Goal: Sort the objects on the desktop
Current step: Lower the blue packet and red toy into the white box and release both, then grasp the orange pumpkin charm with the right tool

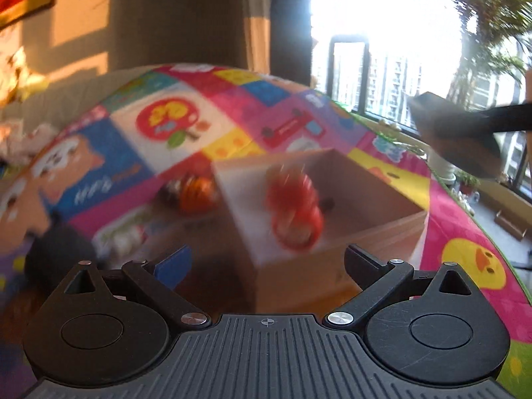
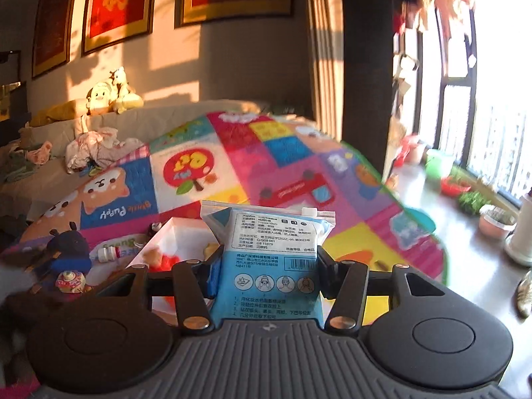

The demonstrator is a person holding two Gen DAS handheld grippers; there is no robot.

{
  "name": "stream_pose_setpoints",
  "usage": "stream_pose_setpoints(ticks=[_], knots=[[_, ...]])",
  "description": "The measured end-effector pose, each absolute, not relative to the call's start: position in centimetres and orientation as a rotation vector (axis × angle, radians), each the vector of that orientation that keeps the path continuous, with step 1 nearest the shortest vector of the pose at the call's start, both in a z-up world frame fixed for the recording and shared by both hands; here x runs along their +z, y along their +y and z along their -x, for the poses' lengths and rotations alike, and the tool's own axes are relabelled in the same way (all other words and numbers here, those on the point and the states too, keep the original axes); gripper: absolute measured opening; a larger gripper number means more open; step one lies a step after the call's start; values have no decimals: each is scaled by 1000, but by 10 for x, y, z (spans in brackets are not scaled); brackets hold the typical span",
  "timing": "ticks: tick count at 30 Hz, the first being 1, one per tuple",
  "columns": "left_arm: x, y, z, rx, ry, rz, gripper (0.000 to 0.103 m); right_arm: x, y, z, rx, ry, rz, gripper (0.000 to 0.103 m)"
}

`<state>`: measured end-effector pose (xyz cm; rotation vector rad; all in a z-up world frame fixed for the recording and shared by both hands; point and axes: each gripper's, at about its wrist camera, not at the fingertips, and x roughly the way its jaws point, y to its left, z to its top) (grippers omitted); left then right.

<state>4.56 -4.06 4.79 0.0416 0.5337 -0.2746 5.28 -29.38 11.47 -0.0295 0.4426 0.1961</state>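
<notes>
Left wrist view: left gripper (image 1: pixel 266 262) with jaws spread wide, nothing between the fingers, poised over the near wall of the cardboard box (image 1: pixel 375 232). Inside the box, a red toy (image 1: pixel 294 212), heavily blurred, possibly a small car; shape not certain. Just left of the box, on the colourful play mat (image 1: pixel 232 106), an orange and dark striped object (image 1: pixel 191 193), also smeared. Further left of the box, a small bottle (image 1: pixel 123 237) lying flat, and a dark plush shape (image 1: pixel 56 252) at the mat's edge. Above and right of the box, a dark flat object (image 1: pixel 455 136) hanging in the air in front of the bright window (image 1: pixel 382 33), too blurred to identify.

Right wrist view: right gripper (image 2: pixel 269 266) part-way closed, pads pressed on both sides of a blue wipes packet (image 2: pixel 271 266), held upright with its zip-seal top clear of the fingers. Much of the box (image 2: pixel 166 236) blocked by the packet and the left finger; only its left corner and white inner wall visible, with a bit of red toy (image 2: pixel 166 262) inside. Left of the box, the small bottle (image 2: pixel 109 252) on its side, then the dark plush doll (image 2: pixel 71 249) with a small pink figure (image 2: pixel 69 281) in front. Behind the mat (image 2: pixel 282 166), a sofa (image 2: pixel 133 116) with plush toys (image 2: pixel 109 91) and crumpled clothes (image 2: pixel 93 148).
</notes>
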Motion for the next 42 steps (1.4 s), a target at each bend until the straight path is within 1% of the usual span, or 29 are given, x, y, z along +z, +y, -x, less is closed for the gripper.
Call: stream_pose_setpoints(ticks=[6, 7, 8, 10, 17, 22, 26, 29, 33, 36, 42], knots=[[36, -15, -20, -202, 591, -43, 101, 100, -263, -111, 232, 509, -17, 53], [34, -11, -17, -187, 595, -48, 101, 96, -257, -120, 220, 521, -7, 54], [34, -8, -15, -174, 599, -49, 102, 92, -250, -130, 203, 542, 2, 59], [32, 1, -13, -149, 601, -44, 102, 82, -245, -142, 188, 580, 6, 66], [17, 21, -3, -134, 629, 37, 102, 69, -238, -133, 204, 601, 38, 66], [9, 26, 0, -141, 627, 80, 102, 60, -202, -130, 323, 619, 169, 66], [6, 31, 0, -146, 635, 123, 102, 47, -167, -149, 379, 688, 265, 66], [6, 35, 1, -149, 630, 155, 102, 44, -158, -172, 265, 671, 288, 65], [4, 42, 0, -155, 630, 204, 102, 68, -172, -190, 202, 643, 155, 65], [3, 46, 0, -152, 626, 237, 103, 85, -174, -191, 233, 637, 110, 65], [6, 59, 9, -74, 556, 311, 103, 93, -131, -241, 400, 825, -21, 65]])
